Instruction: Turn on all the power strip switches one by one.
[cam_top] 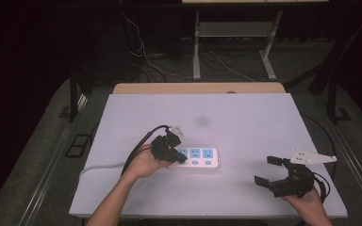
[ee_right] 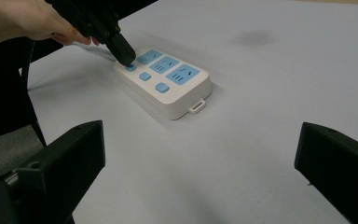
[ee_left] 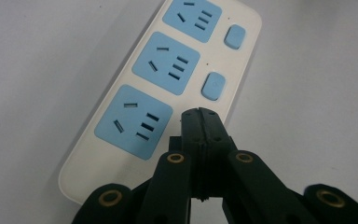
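A: Left gripper (ee_left: 200, 114), state and contact?
B: Jaws pressed fully together, nothing clamped between them. Tip set down on the power strip (ee_left: 168, 79) at its cable end, over the switch button nearest that end, as seen in the right gripper view at (ee_right: 123, 55). Actual press depth: cannot tell.

A: Pose of the holding hand?
B: Left hand (cam_top: 147, 162) wrapped around the gripper body from behind, forearm entering from the bottom of the high view and angled up toward the strip. Gripper tilted forward and down, cable looping back over the wrist.

A: Right gripper (cam_top: 269, 171)?
B: Jaws spread wide, empty, touching nothing. Held low over the table (cam_top: 245, 117) near the front right corner, well apart from the strip, pointed toward it. Right hand (cam_top: 311, 202) gripping from below and behind; grey three-cornered plate (cam_top: 312, 157) on top.

A: Location of the strip?
B: Flat on the white table surface, left of centre, long axis running left to right in the high view, grey cord (cam_top: 101, 167) leaving its left end toward the table edge.

A: Counts?
B: One power strip. Three blue socket faces (ee_left: 134, 121). Two blue switch buttons (ee_left: 213, 86) uncovered, a third place under the left gripper tip. One small hanging loop (ee_right: 197, 106) on the free end. Two grippers, two hands.
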Demonstrator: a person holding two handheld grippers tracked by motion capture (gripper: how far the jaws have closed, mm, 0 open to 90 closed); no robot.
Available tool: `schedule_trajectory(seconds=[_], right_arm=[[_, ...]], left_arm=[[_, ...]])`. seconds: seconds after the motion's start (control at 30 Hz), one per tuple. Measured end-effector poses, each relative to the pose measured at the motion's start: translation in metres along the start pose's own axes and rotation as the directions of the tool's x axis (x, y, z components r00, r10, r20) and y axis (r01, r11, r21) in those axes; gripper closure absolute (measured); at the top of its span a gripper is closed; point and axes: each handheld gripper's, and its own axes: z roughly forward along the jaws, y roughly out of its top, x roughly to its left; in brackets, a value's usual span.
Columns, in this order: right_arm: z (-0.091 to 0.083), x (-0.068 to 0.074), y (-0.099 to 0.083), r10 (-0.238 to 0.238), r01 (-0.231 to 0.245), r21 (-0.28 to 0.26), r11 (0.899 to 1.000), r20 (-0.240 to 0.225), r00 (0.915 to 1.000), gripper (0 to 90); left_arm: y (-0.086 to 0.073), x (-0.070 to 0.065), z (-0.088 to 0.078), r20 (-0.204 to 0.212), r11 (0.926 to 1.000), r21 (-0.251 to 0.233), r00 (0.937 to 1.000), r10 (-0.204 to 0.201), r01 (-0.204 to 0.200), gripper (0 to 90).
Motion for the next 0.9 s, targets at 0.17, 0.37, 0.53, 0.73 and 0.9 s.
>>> schedule_trajectory(seconds=[0.17,0.37,0.53,0.73,0.9], right_arm=[[0.0000,0.0005,0.0001,0.000,0.000,-0.001,1.000,-0.004,1.0000,1.7],[0.0001,0.0009,0.0000,-0.002,0.002,0.000,1.000,-0.005,1.0000,1.7],[-0.0016,0.0014,0.0000,-0.005,0.005,-0.008,1.000,-0.006,1.0000,1.7],[-0.0037,0.0003,0.0001,-0.005,0.005,-0.016,1.000,-0.004,1.0000,1.7],[-0.0057,-0.0003,0.0003,-0.004,0.004,-0.023,1.000,-0.001,1.0000,1.7]], left_arm=[[0.0001,0.0012,0.0009,-0.004,0.9999,-0.013,1.0000,-0.001,0.001,89.8],[-0.0013,0.0016,0.0019,-0.002,0.9998,-0.018,1.0000,0.002,-0.002,89.9],[-0.0047,0.0038,0.0031,0.013,0.9992,-0.036,0.9998,-0.017,0.018,90.0],[-0.0068,0.0047,0.0052,0.021,0.9985,-0.043,0.9993,-0.032,0.033,90.0],[-0.0073,0.0056,0.0055,0.023,0.9983,-0.050,0.9993,-0.028,0.029,90.0]])
